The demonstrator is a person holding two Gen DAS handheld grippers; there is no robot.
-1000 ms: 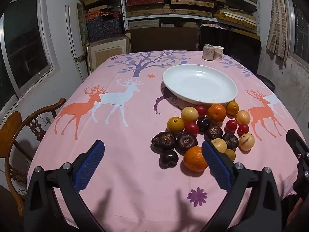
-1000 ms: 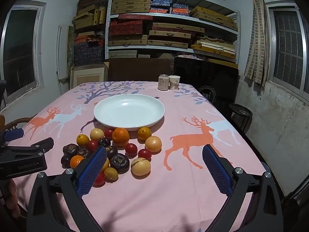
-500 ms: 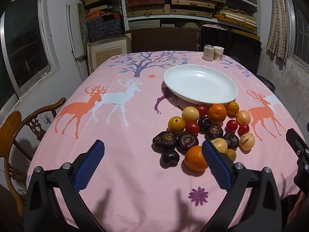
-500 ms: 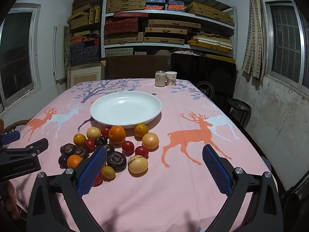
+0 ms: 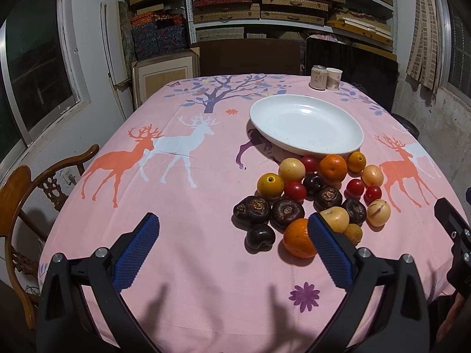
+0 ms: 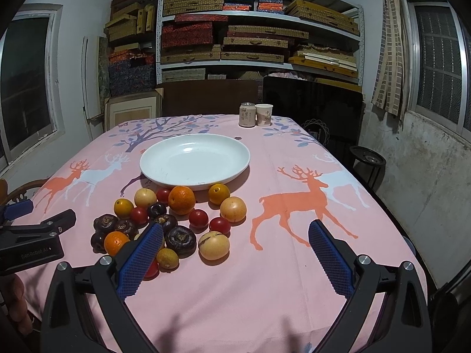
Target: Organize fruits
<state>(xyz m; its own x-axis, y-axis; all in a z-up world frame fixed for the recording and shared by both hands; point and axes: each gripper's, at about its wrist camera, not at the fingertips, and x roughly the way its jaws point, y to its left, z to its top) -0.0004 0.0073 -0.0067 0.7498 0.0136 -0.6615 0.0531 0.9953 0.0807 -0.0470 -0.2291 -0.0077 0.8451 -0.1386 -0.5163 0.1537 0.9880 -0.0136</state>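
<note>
Here fruits (image 5: 312, 197) lie beyond spread left tongs (image 5: 232, 245).

On the worktop (image 6: 294, 279), the fruits (image 6: 182, 214) lie clustered just in front of the plate (image 6: 164, 173). Behind the plate, at the far edge, a can (image 6: 247, 114) stands left of a cup (image 6: 264, 114), touching.

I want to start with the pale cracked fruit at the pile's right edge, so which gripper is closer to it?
Right. The right gripper hovers just short of the pale cracked fruit; the left gripper sits farther off, beyond the pile's opposite side.
</note>
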